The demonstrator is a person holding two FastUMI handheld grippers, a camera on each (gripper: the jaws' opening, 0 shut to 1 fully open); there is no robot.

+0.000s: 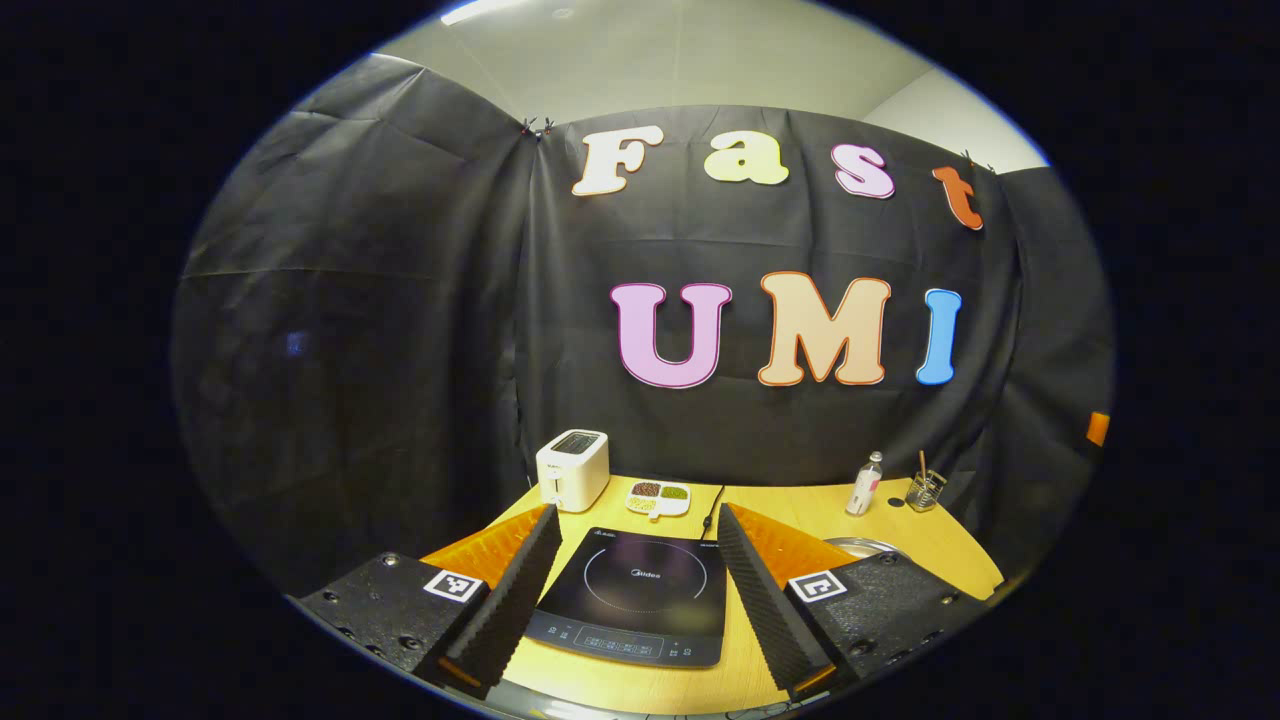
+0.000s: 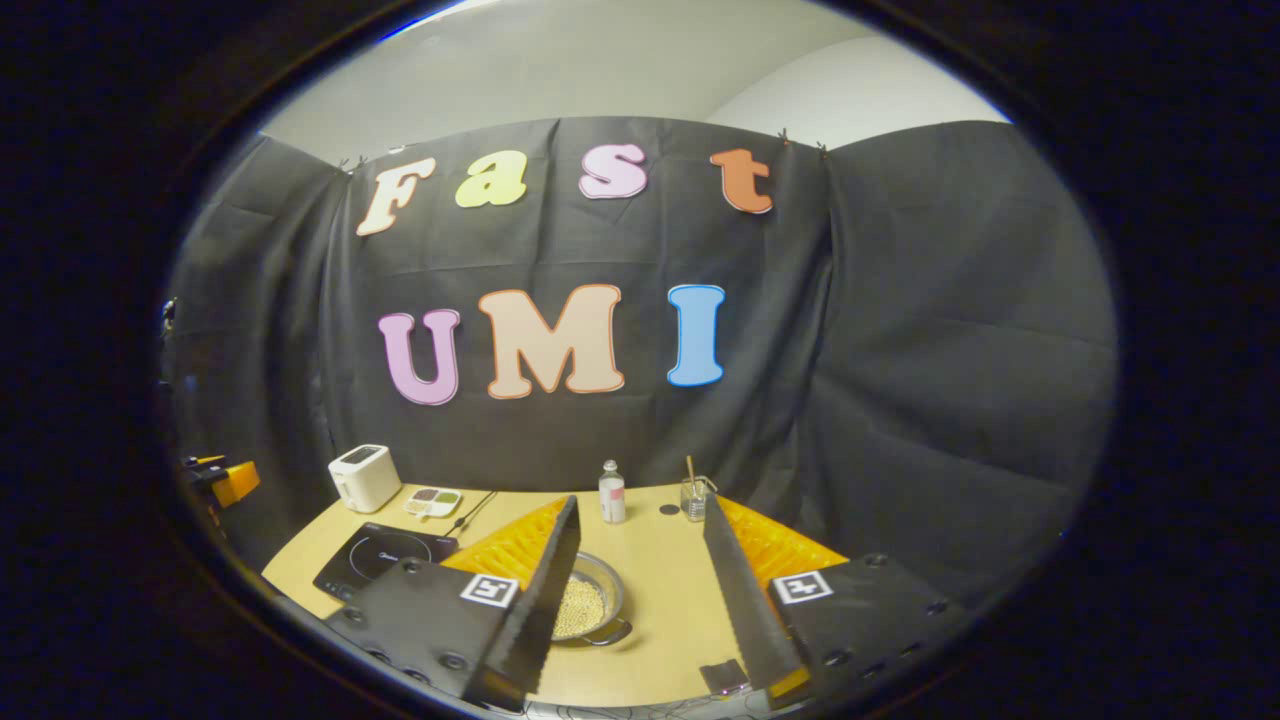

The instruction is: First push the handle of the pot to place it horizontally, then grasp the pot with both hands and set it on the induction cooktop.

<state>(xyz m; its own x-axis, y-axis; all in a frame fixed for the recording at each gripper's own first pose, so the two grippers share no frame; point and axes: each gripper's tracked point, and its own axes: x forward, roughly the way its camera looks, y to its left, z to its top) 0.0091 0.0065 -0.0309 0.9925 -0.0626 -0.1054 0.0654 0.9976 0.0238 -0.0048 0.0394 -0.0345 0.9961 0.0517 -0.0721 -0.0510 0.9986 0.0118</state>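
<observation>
Two claws hang above the table, both with jaws spread wide and holding nothing. Our left claw looks straight over the induction cooktop, which lies flat between its fingers near the front edge. Behind the cooktop we see a white toaster and a small divided dish of something grainy, and further right a little bottle and a glass with sticks in it.

Our right claw is aimed at the pot, a shallow metal vessel filled with pale beads, standing on the table to the right of the cooktop and well apart from it. In the left gripper view only a sliver of its rim peeks past the right finger. A short stub at the pot's near side seems to be the handle, though the finger hides much of it and we cannot tell how it is turned.

We judge the first step, pushing the handle, not yet done. To do it well, we should bring one fingertip low beside the handle and nudge it sideways in a slow arc, so the pot turns in place instead of sliding or spilling its beads. The left claw should wait clear of the cooktop until the two-handed lift.
</observation>
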